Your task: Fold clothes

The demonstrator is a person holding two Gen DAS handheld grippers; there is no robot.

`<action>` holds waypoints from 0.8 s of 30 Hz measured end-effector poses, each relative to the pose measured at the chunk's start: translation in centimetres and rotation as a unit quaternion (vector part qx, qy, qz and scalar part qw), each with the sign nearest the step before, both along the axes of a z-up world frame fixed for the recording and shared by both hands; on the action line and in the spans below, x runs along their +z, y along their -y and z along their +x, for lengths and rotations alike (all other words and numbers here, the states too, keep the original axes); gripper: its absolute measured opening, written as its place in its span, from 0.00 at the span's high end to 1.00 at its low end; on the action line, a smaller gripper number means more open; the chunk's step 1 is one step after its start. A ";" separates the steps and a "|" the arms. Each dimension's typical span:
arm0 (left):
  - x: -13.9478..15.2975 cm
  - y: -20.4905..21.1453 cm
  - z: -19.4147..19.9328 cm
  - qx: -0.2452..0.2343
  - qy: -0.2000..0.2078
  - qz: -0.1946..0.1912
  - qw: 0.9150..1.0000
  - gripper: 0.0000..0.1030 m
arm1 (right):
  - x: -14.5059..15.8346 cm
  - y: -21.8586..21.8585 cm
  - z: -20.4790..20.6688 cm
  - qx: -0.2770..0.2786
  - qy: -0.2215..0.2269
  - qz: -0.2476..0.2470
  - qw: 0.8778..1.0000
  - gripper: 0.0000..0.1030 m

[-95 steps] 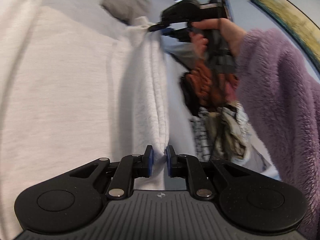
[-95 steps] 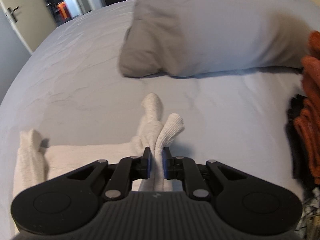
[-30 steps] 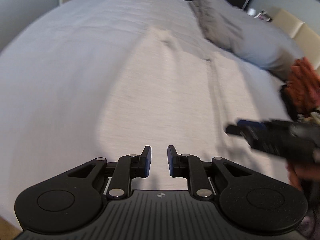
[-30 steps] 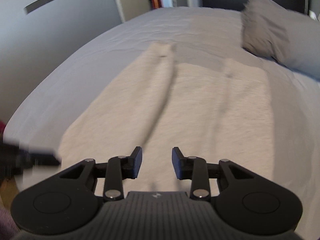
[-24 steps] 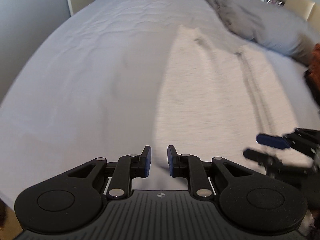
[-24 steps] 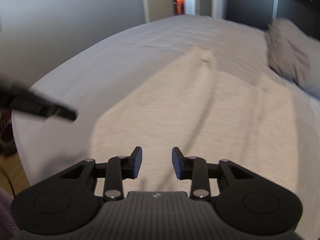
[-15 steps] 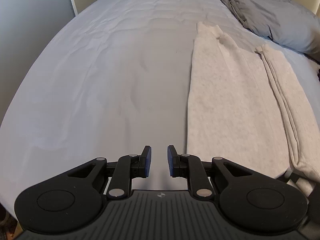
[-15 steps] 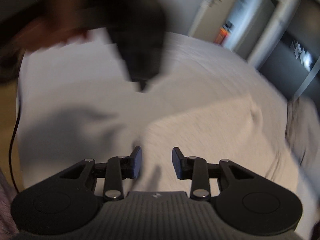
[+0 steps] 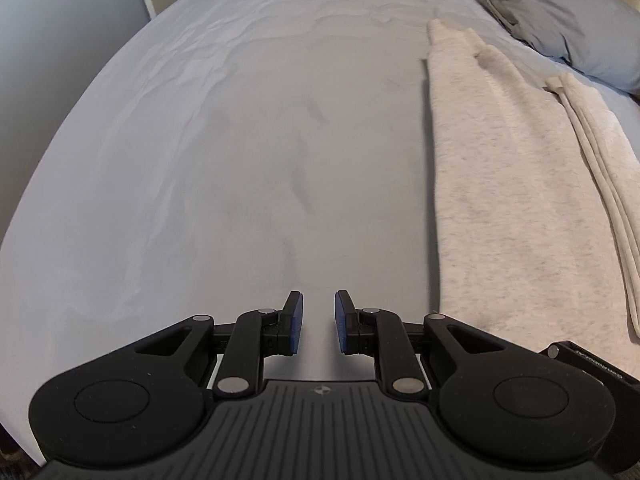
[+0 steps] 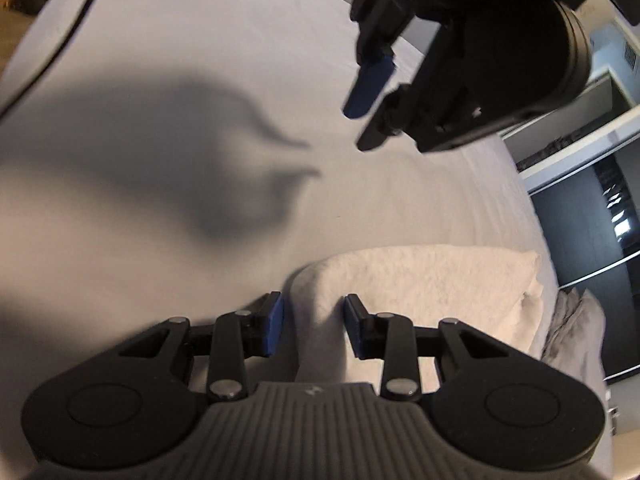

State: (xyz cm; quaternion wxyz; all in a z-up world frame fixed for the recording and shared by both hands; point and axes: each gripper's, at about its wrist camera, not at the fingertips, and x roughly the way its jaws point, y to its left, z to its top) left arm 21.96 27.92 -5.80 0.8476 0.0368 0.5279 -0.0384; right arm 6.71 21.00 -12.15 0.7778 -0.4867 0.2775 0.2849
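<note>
Folding status: cream garment now lies flat on bed, released since earlier.
Left gripper: fingers apart, empty.
Right gripper: fingers apart, straddling garment corner, ungripped.

The left wrist view looks steeply down along the bed toward the pillow. The right wrist view sits close above the cream garment, facing sideways. Both share garment and bed.

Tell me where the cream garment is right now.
The cream garment lies flat on the bed, right side of the left wrist view, below the pillow; its near corner sits between the right claw jaws.
</note>
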 end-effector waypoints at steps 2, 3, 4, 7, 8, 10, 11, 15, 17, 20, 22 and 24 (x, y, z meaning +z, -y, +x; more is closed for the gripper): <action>0.0 -0.1 0.1 0.004 0.001 -0.007 1.000 0.86 | -0.2 -0.1 0.6 -0.004 -0.008 0.000 1.000 0.73; 0.0 -0.2 0.2 0.005 0.002 -0.011 1.000 0.86 | 0.1 0.1 1.0 -0.013 -0.018 0.014 1.000 0.76; 0.2 -0.2 0.2 0.006 0.006 -0.018 1.000 0.86 | 0.4 0.3 1.3 -0.024 -0.029 0.029 0.999 0.80; 1.1 -0.4 0.6 0.004 0.023 -0.057 0.998 0.86 | 2.4 1.9 2.2 -0.065 -0.056 0.102 0.991 0.85; 1.4 -0.4 0.8 0.003 0.028 -0.074 0.997 0.86 | 3.3 2.6 2.4 -0.078 -0.063 0.130 0.986 0.85; 2.0 -0.5 1.7 0.005 0.036 -0.108 0.993 0.86 | 5.0 4.5 2.8 -0.109 -0.074 0.191 0.973 0.85; 2.3 -0.6 2.4 0.008 0.038 -0.124 0.992 0.83 | 5.9 5.7 3.1 -0.127 -0.082 0.228 0.962 0.86; 3.1 -0.1 5.3 0.011 0.057 -0.173 0.983 0.61 | 8.6 10.9 4.0 -0.212 -0.111 0.354 0.904 0.86; 3.1 0.4 7.1 0.014 0.059 -0.203 0.977 0.58 | 9.2 13.3 4.1 -0.242 -0.117 0.395 0.879 0.86; 2.6 1.4 10.3 0.027 0.044 -0.259 0.964 0.56 | 9.9 16.1 3.7 -0.269 -0.127 0.438 0.849 0.86; 2.0 2.4 12.5 0.041 0.036 -0.281 0.958 0.53 | 10.1 17.3 3.9 -0.278 -0.134 0.455 0.835 0.86; 1.2 3.7 14.6 0.047 0.031 -0.287 0.956 0.53 | 10.2 18.0 3.3 -0.279 -0.138 0.466 0.828 0.86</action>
